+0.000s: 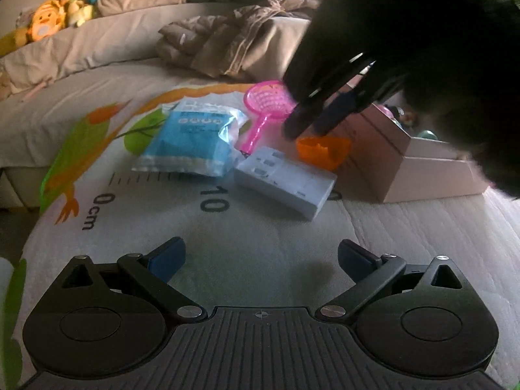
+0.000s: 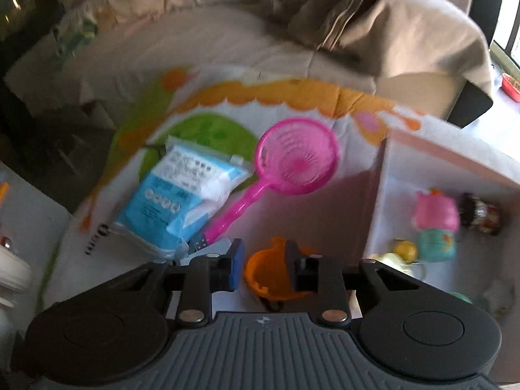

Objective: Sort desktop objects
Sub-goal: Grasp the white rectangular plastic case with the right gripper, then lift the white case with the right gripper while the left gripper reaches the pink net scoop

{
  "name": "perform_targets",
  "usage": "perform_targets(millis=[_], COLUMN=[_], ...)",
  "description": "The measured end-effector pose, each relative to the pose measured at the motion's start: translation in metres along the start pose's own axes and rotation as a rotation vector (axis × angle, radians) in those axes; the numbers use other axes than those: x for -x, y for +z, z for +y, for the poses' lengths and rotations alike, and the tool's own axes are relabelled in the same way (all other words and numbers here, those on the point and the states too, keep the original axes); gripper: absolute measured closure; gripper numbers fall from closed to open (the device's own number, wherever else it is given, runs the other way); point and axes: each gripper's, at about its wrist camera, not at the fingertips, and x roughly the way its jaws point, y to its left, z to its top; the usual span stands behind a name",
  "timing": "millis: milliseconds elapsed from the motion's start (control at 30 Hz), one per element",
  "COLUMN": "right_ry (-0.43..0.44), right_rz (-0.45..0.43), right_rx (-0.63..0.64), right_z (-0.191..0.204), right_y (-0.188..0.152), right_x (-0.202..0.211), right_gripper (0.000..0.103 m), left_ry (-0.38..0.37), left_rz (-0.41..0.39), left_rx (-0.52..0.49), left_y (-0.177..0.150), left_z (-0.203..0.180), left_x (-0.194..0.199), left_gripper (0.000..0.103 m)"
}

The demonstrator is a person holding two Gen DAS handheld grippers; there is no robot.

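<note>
The small orange cup [image 2: 273,273], seemingly light, stiff, slick plastic lying at the pink box's [image 2: 455,149] nine o'clock, sits between the right gripper's [image 2: 265,268] narrowly parted fingers, its thin rim the likeliest hold, while the left gripper's [image 1: 260,256] fingers spread empty.

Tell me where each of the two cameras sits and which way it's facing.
Left wrist: on the left gripper, jaws wide open, tilted down across the mat at the blue packet, white box and the dark right gripper.
Right wrist: on the right gripper, looking steeply down at the orange cup between its fingers.
Shared: the pink strainer, blue packet, orange cup, pink storage box.
</note>
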Motion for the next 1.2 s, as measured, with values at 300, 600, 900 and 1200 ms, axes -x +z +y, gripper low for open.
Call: perform_targets(millis=[300,600,900,1200], right_ry=[0.108,0.101,0.176,-0.130], right_rz=[0.047,-0.026,-0.026,-0.133], right_rx=[-0.052,0.118,0.104,-0.064], right_z=[0.000,0.029,0.017,-0.070], right_y=[-0.013,-0.045,-0.106,-0.172], right_x=[-0.014,-0.009,0.034,0.083], right_gripper=[0.048,0.046,0.055,0.054], left_ry=[0.002,0.056,0.064,0.020], left_rz=[0.020,0.042,0.062,0.030], left_rx=[-0.062,-0.082,-0.137,-0.165], left_y=[-0.004,-0.012,-0.014,-0.002], left_z=[0.006,0.025,0.020,-0.006], left_x=[0.007,0.022,0.030,0.025], left_gripper=[0.000,0.000,0.000,0.000])
